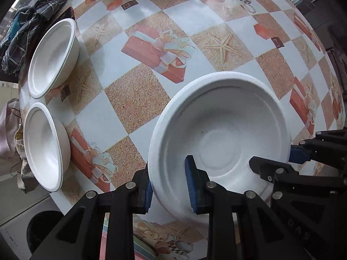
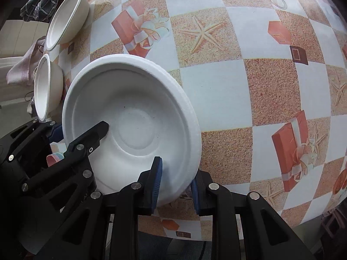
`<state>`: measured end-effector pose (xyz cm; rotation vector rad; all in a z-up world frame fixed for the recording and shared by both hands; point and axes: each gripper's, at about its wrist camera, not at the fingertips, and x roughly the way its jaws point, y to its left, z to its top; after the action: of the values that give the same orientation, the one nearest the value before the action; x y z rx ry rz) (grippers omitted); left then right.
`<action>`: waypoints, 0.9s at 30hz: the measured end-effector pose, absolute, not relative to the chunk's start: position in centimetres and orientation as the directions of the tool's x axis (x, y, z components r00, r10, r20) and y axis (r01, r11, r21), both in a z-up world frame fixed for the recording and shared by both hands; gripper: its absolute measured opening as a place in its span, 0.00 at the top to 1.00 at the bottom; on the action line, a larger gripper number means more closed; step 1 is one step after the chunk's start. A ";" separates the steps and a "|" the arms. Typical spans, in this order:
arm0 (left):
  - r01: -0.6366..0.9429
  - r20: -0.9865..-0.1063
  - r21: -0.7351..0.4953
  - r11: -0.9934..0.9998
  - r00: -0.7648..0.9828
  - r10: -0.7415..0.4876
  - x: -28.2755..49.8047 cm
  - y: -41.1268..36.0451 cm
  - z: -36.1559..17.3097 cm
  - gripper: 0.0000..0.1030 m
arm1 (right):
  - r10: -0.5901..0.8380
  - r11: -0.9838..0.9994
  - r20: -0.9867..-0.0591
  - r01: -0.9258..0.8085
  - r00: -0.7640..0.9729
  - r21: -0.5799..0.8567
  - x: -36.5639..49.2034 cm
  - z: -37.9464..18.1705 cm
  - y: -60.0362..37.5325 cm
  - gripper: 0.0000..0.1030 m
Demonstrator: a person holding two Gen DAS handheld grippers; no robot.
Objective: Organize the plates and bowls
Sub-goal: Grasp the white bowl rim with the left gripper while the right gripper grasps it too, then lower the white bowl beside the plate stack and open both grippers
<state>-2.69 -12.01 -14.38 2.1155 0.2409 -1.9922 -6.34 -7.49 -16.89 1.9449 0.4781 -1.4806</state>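
Note:
A white foam plate (image 1: pixel 219 127) is held over the patterned table near its front edge. My left gripper (image 1: pixel 170 186) is shut on its near-left rim, one finger inside and one outside. My right gripper (image 2: pixel 175 184) is shut on the plate (image 2: pixel 130 117) at its near-right rim the same way. Each gripper shows in the other view: the right gripper (image 1: pixel 290 164) and the left gripper (image 2: pixel 76 136). Two white bowls stand at the table's left edge, the far bowl (image 1: pixel 53 57) and the near bowl (image 1: pixel 44 146); they also show in the right wrist view as the far bowl (image 2: pixel 67 18) and the near bowl (image 2: pixel 46 86).
The table (image 1: pixel 138 91) has a checked cloth with gift boxes and starfish. A dark checked cloth (image 1: pixel 28 28) lies past the left edge behind the bowls. A pale cloth (image 2: pixel 23 67) hangs by the near bowl. The table's front edge is just below the grippers.

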 end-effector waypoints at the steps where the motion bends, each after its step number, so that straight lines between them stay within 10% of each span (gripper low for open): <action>1: 0.263 -0.997 0.042 -0.964 0.069 -0.024 -2.5 -11.0 -14.6 0.71 | -0.083 -0.735 -0.951 0.625 0.298 0.261 -6.0 -17.1 -6.7 0.74; 8: 0.189 -0.998 0.007 -0.982 0.064 0.005 -1.5 -5.5 -14.9 0.68 | -0.056 -0.783 -0.953 0.580 0.297 0.227 -4.2 -18.2 -2.4 0.74; 12: 0.186 -0.998 0.046 -0.981 0.038 -0.040 -0.6 -4.4 -14.2 0.30 | -0.070 -0.804 -0.958 0.553 0.277 0.219 -4.1 -18.1 -1.3 0.71; 15: 0.208 -0.999 0.047 -0.977 0.030 -0.041 1.1 -5.9 -13.5 0.27 | -0.078 -0.820 -0.968 0.537 0.237 0.197 -4.5 -17.4 -0.5 0.27; 27: 0.350 -1.000 0.005 -0.937 -0.007 -0.008 8.4 -9.2 -11.2 0.24 | -0.143 -0.897 -0.974 0.394 0.176 0.203 -9.8 -13.6 4.6 0.25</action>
<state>8.40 -9.25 -11.20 2.0157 0.3582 -2.0323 -9.79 4.62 -13.60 2.0492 0.2364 -1.7681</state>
